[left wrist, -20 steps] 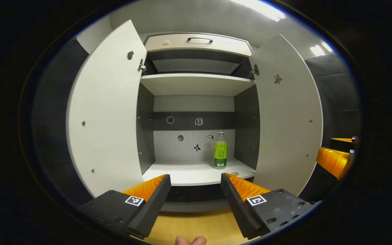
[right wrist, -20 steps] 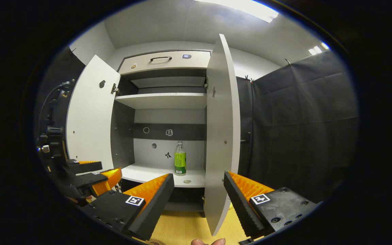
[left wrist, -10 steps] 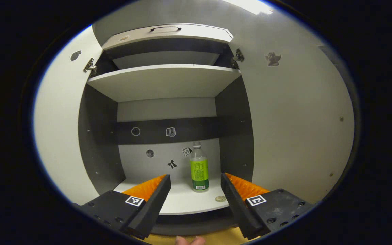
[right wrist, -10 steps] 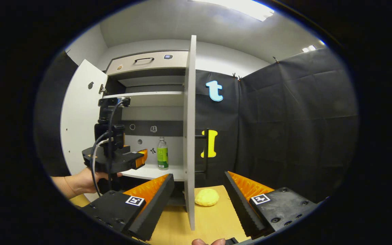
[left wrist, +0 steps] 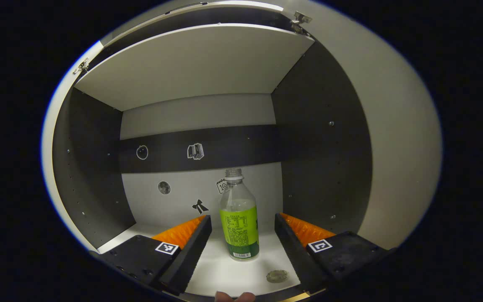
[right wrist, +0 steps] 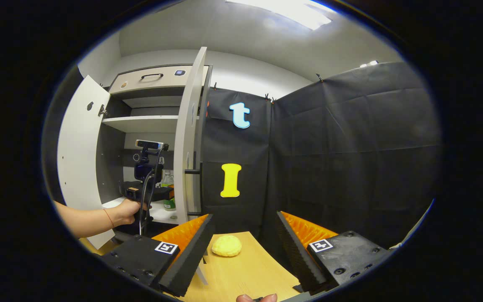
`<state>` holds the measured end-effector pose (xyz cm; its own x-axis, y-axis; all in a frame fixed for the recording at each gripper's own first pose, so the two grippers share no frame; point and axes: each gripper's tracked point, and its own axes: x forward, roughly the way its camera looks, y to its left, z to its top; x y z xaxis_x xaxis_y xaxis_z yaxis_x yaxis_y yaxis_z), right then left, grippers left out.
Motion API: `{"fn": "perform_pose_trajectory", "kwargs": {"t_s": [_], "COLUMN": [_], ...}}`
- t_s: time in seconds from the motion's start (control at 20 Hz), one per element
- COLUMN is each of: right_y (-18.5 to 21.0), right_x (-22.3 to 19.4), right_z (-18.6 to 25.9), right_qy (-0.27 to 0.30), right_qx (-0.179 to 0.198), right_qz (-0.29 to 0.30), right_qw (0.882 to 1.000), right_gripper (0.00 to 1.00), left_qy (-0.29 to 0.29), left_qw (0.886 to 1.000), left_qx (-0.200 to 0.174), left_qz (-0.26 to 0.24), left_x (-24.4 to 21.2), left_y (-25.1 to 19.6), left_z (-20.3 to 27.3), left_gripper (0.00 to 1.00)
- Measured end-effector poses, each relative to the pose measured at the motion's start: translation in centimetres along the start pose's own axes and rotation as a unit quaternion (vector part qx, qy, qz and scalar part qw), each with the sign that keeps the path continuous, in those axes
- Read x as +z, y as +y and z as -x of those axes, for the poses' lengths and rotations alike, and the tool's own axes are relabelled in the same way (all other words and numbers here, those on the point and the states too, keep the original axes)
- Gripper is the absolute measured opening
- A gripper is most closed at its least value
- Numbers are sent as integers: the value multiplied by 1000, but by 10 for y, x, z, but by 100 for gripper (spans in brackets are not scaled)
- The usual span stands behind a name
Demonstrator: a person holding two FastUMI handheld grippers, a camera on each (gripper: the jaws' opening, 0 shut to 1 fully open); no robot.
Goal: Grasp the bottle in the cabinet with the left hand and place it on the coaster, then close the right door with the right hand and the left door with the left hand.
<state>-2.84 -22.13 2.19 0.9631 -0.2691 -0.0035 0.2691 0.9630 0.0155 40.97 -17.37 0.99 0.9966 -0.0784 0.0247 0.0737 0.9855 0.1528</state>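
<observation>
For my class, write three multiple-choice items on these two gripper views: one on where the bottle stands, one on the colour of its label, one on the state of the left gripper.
1. Where does the bottle stand?
A. On the lower shelf inside the cabinet
B. On the wooden table beside the yellow bun
C. On the upper shelf

2. What colour is the bottle's label?
A. Red
B. Green
C. Blue

3. How is the left gripper?
A. Shut on the bottle
B. Open, with the bottle ahead between its fingers
C. Shut on a door handle

Key: 1 A, the left gripper view shows the bottle upright on the white lower shelf, near a small round disc. 2 B, a green label wraps its lower half. 3 B, both fingers stand apart with gaps on either side of the bottle, not pressing it.
</observation>
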Motion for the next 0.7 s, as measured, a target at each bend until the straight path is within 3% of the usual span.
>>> {"fn": "perform_pose_trajectory", "kwargs": {"t_s": [0.25, 0.55, 0.65, 0.7], "right_y": [-14, -21, -22, -23], "right_x": [-6, -12, -11, -11], "right_z": [-10, -14, -14, -14], "right_qy": [6, 8, 8, 6], "right_qx": [-11, -22, -26, -28], "right_qz": [-1, 16, 13, 12], "right_qw": [1000, 1000, 1000, 1000], "right_gripper": [97, 97, 97, 97], "left_qy": [17, 36, 35, 32], "left_qw": [999, 998, 998, 998], "left_qx": [29, 22, 12, 6], "left_qz": [-10, 43, 55, 60], "left_x": [-22, -36, -35, -33], "left_y": [4, 2, 4, 3], "left_z": [-46, -79, -78, -75], "left_gripper": [96, 96, 81, 79]}}
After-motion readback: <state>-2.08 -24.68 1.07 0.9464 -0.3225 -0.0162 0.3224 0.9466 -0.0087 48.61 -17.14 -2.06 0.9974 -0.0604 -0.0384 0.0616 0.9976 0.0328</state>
